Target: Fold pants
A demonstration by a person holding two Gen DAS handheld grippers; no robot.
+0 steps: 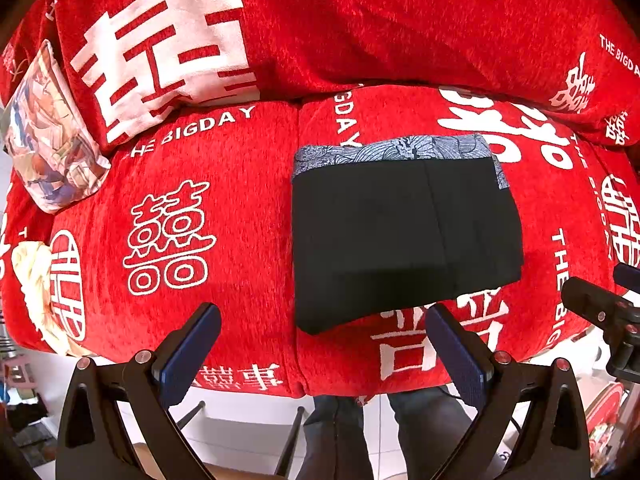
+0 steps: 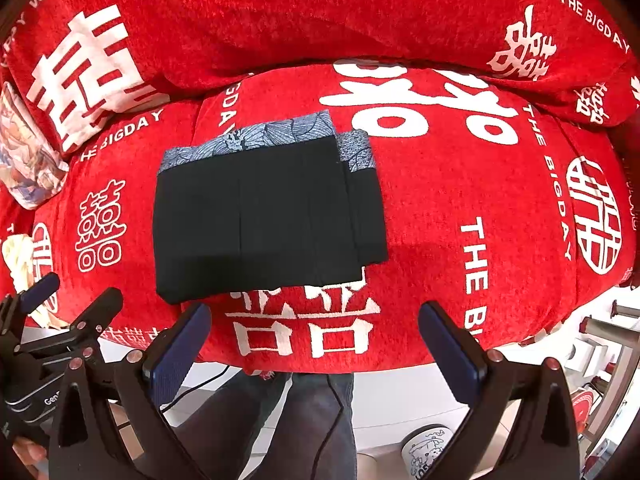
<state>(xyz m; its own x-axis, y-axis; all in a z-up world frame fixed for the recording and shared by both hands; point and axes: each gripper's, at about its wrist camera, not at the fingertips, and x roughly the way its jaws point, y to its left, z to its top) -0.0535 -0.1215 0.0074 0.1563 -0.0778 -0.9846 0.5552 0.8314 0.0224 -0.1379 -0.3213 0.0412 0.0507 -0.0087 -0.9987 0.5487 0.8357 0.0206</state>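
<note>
The black pants [image 1: 400, 236] lie folded into a flat rectangle on the red sofa seat, with a grey-blue patterned waistband along the far edge. They also show in the right wrist view [image 2: 264, 216]. My left gripper [image 1: 322, 344] is open and empty, held above the seat's front edge just short of the pants' near edge. My right gripper [image 2: 314, 340] is open and empty, also near the seat's front edge, in front of the pants. The right gripper's body shows at the right of the left wrist view [image 1: 600, 312].
The red sofa cover [image 1: 224, 200] carries white characters and lettering. A printed cushion [image 1: 48, 136] leans at the left end, a cream cloth [image 1: 32, 280] below it. A person's legs [image 2: 304, 420] stand on the white floor; a white cup [image 2: 424, 452] sits there.
</note>
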